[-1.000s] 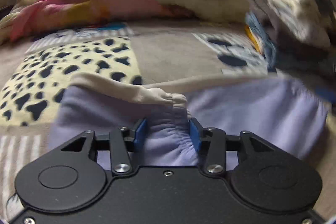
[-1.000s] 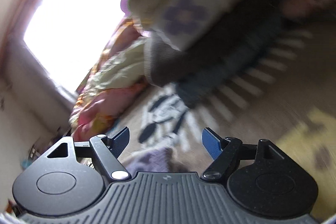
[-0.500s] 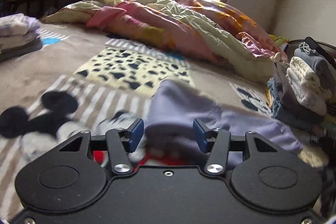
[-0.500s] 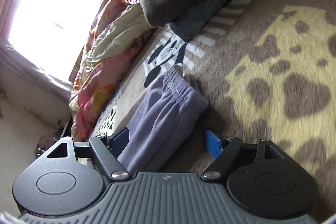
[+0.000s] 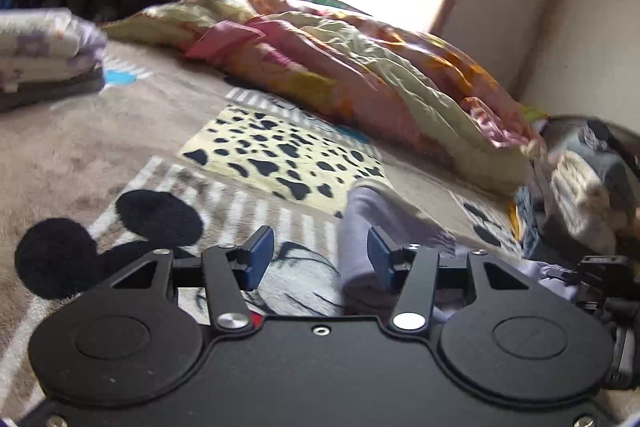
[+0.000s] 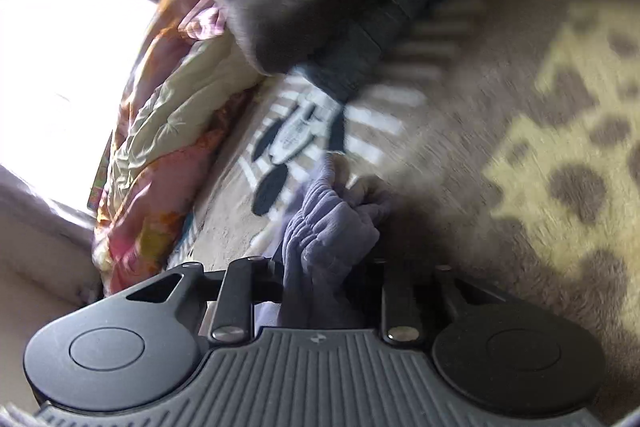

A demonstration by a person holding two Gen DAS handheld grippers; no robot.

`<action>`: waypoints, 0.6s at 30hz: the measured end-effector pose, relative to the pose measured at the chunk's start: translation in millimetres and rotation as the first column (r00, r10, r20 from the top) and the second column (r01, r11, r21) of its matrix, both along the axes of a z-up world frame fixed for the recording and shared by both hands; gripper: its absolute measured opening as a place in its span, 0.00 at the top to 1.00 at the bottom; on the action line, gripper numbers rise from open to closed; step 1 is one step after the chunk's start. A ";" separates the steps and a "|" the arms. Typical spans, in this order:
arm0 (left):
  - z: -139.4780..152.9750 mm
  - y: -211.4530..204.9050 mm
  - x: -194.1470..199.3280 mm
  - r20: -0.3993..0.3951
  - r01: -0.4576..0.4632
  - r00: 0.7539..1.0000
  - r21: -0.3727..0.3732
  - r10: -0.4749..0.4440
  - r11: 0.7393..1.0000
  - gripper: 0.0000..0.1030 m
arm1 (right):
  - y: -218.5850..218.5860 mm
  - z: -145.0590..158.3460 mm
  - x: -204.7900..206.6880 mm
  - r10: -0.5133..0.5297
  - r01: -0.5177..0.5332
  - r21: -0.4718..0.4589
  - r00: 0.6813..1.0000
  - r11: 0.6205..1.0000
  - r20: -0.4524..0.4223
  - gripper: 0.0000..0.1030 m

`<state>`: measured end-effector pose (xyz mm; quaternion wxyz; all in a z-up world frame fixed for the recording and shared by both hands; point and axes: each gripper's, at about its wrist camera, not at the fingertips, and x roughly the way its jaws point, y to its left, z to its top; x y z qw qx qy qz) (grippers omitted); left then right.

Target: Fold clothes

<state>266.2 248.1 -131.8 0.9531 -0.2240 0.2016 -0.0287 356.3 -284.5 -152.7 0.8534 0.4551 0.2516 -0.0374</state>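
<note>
The right tool (image 6: 326, 267) is pinching the lilac pants (image 6: 328, 231) at their gathered waistband; its jaws have just been closing, and the bunched cloth fills the gap between them and bulges out ahead of the tips. Beyond that tool the blanket (image 6: 500, 115) carries a striped patch with a cartoon mouse, and farther ahead a pile of clothes (image 6: 320, 11) lies blurred. To its left, a rumpled quilt (image 6: 160, 131) runs along under the bright window (image 6: 60, 59).

The left tool (image 5: 320, 257) is spread, with nothing gripped: its jaws have just been opening a little. Only blanket shows between the blue pads. The pants (image 5: 372, 227) lie folded on the blanket (image 5: 80, 147), just ahead of the right finger and passing behind it, so the cloth sits at that side and not in the gap; whether the finger touches it I cannot tell. Part of the right tool (image 5: 604, 279) shows at the far right, beside the lilac cloth. Ahead of the left tool is a spotted yellow patch of blanket, then the quilt (image 5: 360, 67). A stack of folded clothes (image 5: 44, 47) sits far to its left, and the pile (image 5: 580, 187) is at its right.
</note>
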 end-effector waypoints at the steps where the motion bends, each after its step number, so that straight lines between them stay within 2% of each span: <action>1: -1.4 7.0 1.4 -0.001 0.000 1.000 -0.043 0.000 0.999 0.51 | 8.6 11.5 1.1 0.023 -0.021 -0.056 0.999 0.998 0.028 0.74; 3: -3.3 18.9 3.2 -0.006 -0.003 1.000 -0.103 0.003 0.995 0.51 | 27.0 34.5 4.1 0.077 -0.062 -0.172 0.994 0.983 0.079 0.74; 5: -3.9 28.1 3.1 -0.006 -0.021 1.000 -0.122 0.020 0.992 0.51 | 53.5 57.4 11.0 0.164 -0.121 -0.307 0.979 0.944 0.119 0.74; 7: -4.3 36.5 2.4 -0.011 -0.036 0.999 -0.143 0.035 0.989 0.51 | 86.8 76.2 17.8 0.272 -0.190 -0.432 0.952 0.882 0.137 0.74; 9: -5.7 43.9 1.7 -0.017 -0.050 0.999 -0.167 0.048 0.985 0.51 | 123.0 89.9 25.2 0.374 -0.244 -0.546 0.917 0.802 0.139 0.74; 11: -6.7 50.7 0.9 -0.022 -0.061 0.998 -0.192 0.058 0.979 0.51 | 160.0 94.7 32.5 0.459 -0.289 -0.624 0.879 0.726 0.128 0.74; 14: -6.0 56.7 -0.8 -0.021 -0.065 0.998 -0.207 0.062 0.976 0.50 | 214.3 95.0 36.2 0.563 -0.339 -0.739 0.824 0.583 0.066 0.74; 18: -6.4 58.6 -0.9 -0.025 -0.055 0.998 -0.204 0.051 0.977 0.50 | 275.7 81.4 26.6 0.655 -0.366 -0.876 0.751 0.314 -0.079 0.75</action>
